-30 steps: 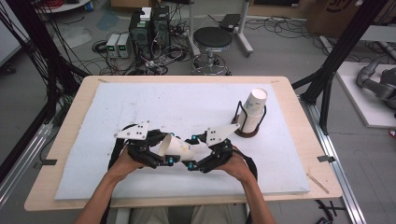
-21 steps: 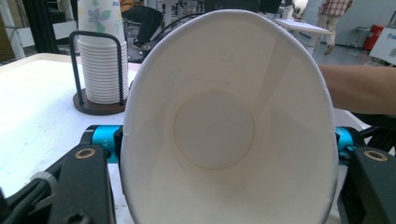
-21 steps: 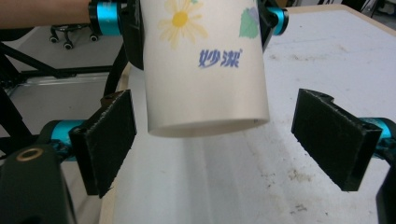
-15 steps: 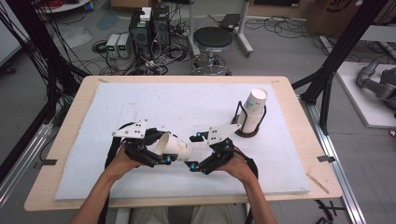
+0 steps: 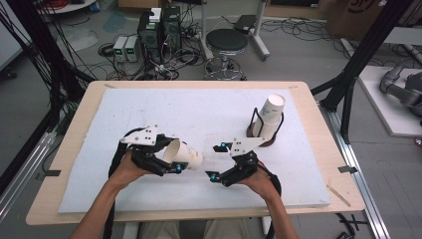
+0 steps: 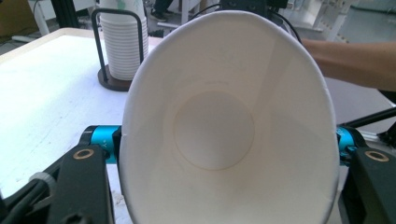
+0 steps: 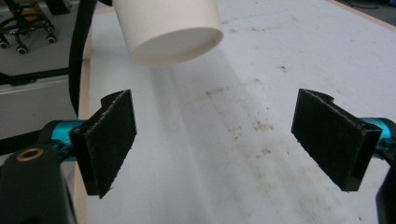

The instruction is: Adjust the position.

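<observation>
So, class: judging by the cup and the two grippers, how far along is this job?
Done: one paper cup is off the cup stack and clamped sideways in the left gripper. In hand: the right gripper has just opened, nothing between its jaws. Left: setting the cup down somewhere, probably.

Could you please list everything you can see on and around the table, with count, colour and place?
paper cup: one, white, on its side between the left gripper's jaws, base toward the right gripper
cup stack: one, white, in the holder at the far right of the pad
holder: one, black wire on a dark round base, far right of the pad
pad: one, white and stained, covering most of the table
table: one, pale wood
stool: one, black seat, on the floor beyond the table
left gripper: one, black, near left, shut on the paper cup
right gripper: one, black, near centre, jaws wide open with nothing between them
</observation>
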Available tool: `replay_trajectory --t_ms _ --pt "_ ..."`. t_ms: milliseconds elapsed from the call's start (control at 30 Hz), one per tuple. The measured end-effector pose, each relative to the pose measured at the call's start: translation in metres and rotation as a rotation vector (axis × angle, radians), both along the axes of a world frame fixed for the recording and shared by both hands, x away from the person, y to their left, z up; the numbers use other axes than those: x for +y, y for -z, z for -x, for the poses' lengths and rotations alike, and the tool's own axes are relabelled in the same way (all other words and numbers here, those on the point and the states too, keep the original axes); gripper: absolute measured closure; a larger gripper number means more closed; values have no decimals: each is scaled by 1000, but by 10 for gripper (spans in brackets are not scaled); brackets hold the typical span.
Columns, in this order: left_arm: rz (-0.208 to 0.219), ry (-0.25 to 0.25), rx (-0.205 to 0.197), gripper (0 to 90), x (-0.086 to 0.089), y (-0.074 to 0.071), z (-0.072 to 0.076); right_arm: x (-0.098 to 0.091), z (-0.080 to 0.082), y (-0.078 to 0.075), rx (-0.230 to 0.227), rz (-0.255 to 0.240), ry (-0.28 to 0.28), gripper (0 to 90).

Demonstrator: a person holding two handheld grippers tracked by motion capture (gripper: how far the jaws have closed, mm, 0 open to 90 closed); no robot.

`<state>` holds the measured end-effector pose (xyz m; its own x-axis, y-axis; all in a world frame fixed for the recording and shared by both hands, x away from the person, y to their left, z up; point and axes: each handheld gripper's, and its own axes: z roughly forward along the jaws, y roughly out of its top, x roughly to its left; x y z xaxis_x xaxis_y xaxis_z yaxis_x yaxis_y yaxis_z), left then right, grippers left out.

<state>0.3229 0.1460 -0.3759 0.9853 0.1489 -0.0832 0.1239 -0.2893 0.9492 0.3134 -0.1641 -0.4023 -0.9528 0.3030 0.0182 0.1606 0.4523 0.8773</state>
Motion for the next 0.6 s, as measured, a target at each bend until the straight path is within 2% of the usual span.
replay_trajectory --t_ms 133,300,467,533,600 --pt "-37 -3 -5 329 -2 -4 -1 -10 1 4 6 -8 46 142" --pt "-77 -15 -11 329 -4 -10 -3 -20 2 8 -8 -14 95 142" --pt "-144 -14 -24 328 -7 -18 -5 -28 2 14 0 -15 136 142" --pt "-175 -15 -30 328 -8 -21 -5 -31 2 18 -13 -14 163 143" --pt "-203 -17 -40 329 -9 -23 -5 -35 1 21 -2 -18 179 143"
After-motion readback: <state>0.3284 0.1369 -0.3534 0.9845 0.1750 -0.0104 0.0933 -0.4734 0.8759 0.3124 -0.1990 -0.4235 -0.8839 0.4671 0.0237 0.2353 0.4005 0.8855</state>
